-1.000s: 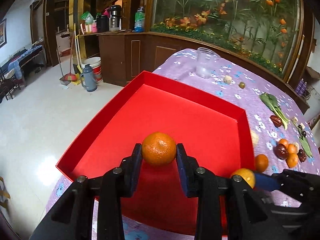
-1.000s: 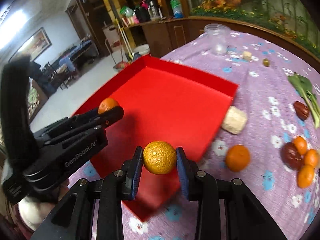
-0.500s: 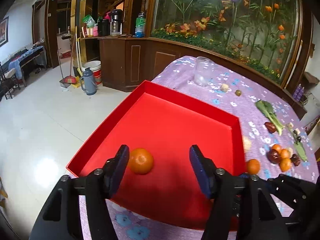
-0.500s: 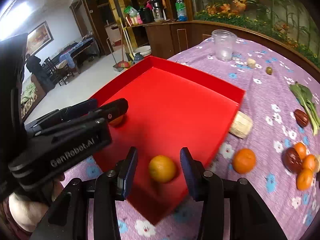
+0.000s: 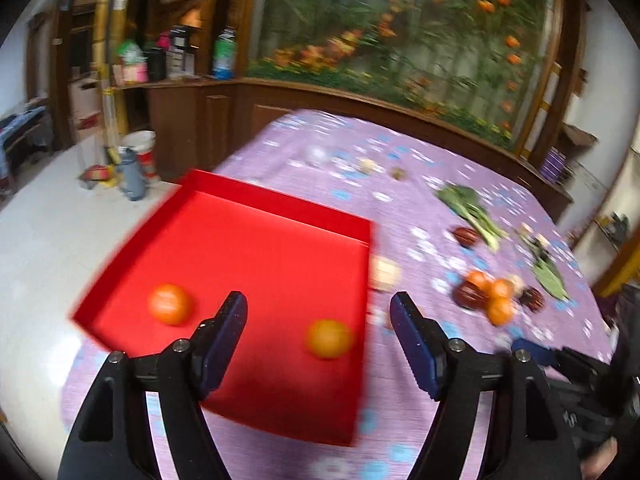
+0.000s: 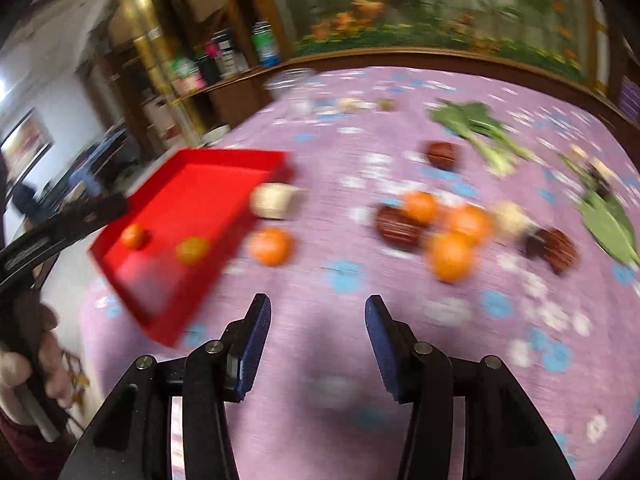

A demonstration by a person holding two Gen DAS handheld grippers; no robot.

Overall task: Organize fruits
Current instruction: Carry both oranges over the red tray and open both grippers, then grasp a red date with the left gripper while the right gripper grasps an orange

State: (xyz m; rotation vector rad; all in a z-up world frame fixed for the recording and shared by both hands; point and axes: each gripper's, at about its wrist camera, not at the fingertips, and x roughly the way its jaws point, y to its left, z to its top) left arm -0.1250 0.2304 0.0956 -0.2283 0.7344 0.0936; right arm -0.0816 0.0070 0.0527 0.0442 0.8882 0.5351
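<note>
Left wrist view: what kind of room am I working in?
Probably a home dining or living room: a table under a purple floral tablecloth, dark wooden cabinets with bottles on top, and a large flower mural behind.

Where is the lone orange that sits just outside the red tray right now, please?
In the right wrist view, the lone orange lies on the purple tablecloth just right of the red tray, below a pale beige lump.

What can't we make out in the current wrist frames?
- Left wrist: clear jar at the table's far end, motion blur reduces it to a pale smear.
- Left wrist: right gripper cut by the right edge; jaws unseen.
- Right wrist: left gripper cut by the left edge; jaws unseen.
- Right wrist: pale lump beside the red tray, too blurred to identify.
- Right wrist: dark fruits, blur hides their type.
</note>
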